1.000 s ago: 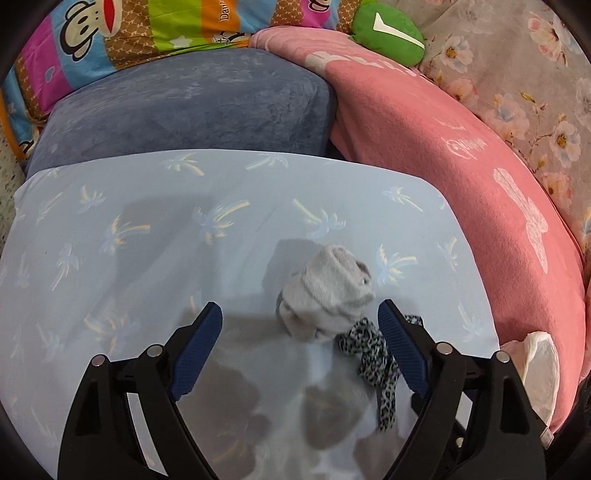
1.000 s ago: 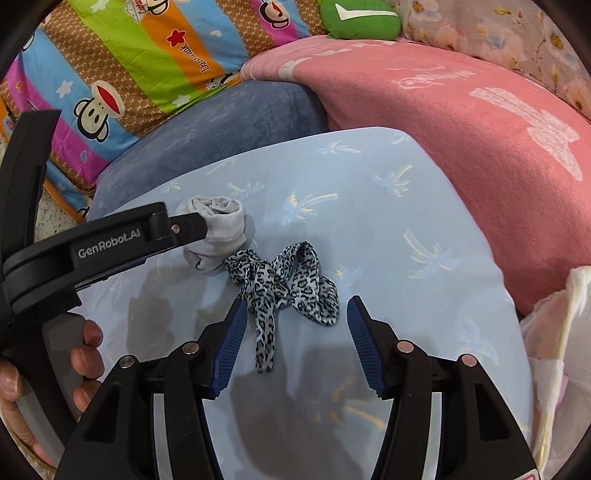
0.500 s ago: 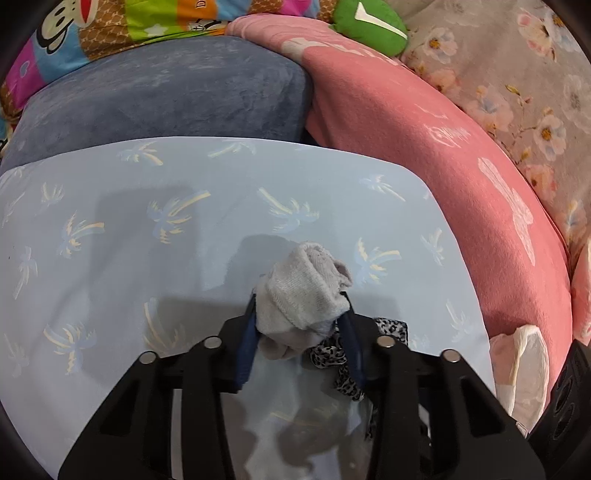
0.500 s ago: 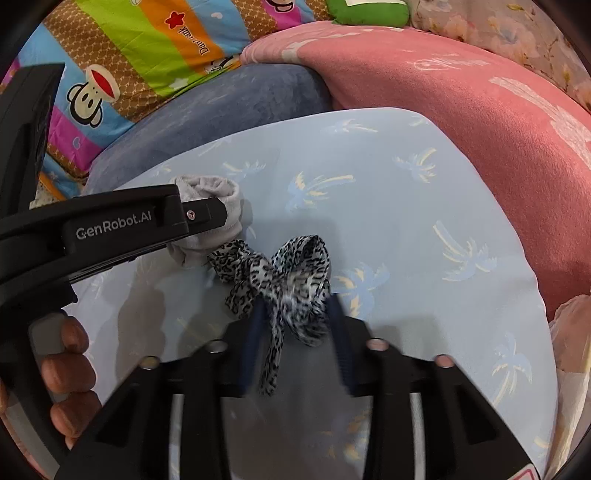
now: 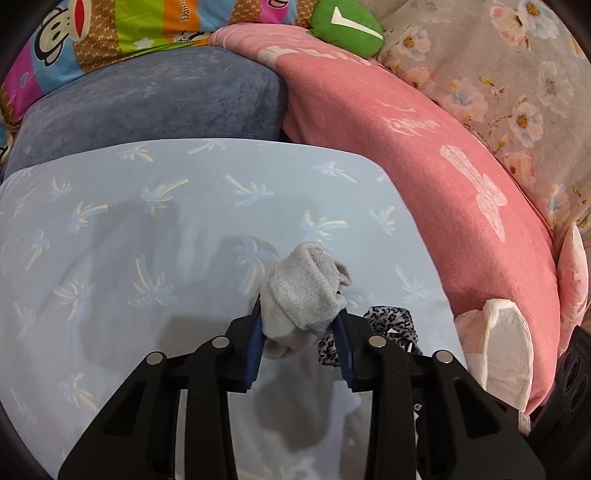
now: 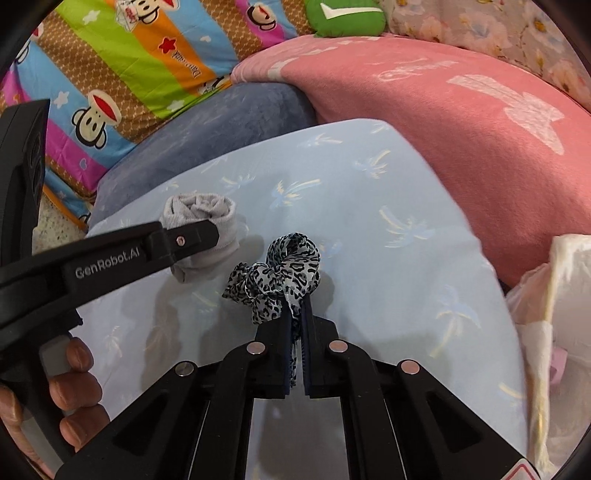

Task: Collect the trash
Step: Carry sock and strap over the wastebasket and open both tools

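Each wrist camera looks forward and down along its own jaws, close over the blue sheet (image 5: 166,240), toward the pink blanket (image 6: 461,122); both views share the sock (image 5: 303,291), the leopard cloth (image 6: 284,273) and the green cushion (image 5: 343,29).

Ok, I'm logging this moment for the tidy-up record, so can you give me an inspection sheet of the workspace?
Surface: light blue palm-print sheet, smooth, shadows on it.
Job's things: rolled grey sock and leopard-print fabric strip, close together, both gripped.
Clutter: white padded item at the sheet's right edge, against the pink blanket.
Grippers: left hand-held gripper shut on the sock; right hand-held gripper shut on the strip, jaws nearly touching.
Cables: nothing seen.
Surroundings: blue-grey cushion, striped monkey-print quilt, green pillow, floral cloth.
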### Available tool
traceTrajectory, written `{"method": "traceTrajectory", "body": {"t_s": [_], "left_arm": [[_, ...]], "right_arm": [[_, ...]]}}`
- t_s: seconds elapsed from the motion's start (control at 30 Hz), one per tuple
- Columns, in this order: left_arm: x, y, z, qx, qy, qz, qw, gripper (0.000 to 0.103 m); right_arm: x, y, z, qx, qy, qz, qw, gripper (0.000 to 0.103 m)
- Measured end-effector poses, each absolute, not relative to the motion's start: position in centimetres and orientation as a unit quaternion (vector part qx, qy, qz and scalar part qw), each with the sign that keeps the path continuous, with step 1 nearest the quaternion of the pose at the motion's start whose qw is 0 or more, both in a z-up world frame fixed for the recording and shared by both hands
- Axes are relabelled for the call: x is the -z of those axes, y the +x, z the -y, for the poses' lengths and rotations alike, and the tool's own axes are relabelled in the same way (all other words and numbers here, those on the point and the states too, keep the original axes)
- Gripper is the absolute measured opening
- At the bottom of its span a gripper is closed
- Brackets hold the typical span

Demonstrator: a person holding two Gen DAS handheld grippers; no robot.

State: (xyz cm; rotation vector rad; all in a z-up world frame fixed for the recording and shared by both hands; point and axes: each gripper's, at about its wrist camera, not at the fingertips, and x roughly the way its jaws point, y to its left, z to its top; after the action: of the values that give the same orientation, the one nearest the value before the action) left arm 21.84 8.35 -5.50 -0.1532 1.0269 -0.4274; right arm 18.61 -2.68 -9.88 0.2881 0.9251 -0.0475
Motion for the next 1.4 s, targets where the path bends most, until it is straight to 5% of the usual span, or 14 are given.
{"method": "traceTrajectory", "body": {"t_s": [0.77,1.4], "left_arm": [[-2.1,11.7,1.7,0.302,-0.019,-0.423,0.854,0.033],[-3.2,6.0,11.1,0.374,0.040,-0.412,0.830,0.034]], "right_arm": [[0.2,3.9,12.6,0.106,0.180,-0.334,0.919,0.004],[-0.7,-3.9,22.5,0.178,0.224,-0.292,0.913,0.004]]}}
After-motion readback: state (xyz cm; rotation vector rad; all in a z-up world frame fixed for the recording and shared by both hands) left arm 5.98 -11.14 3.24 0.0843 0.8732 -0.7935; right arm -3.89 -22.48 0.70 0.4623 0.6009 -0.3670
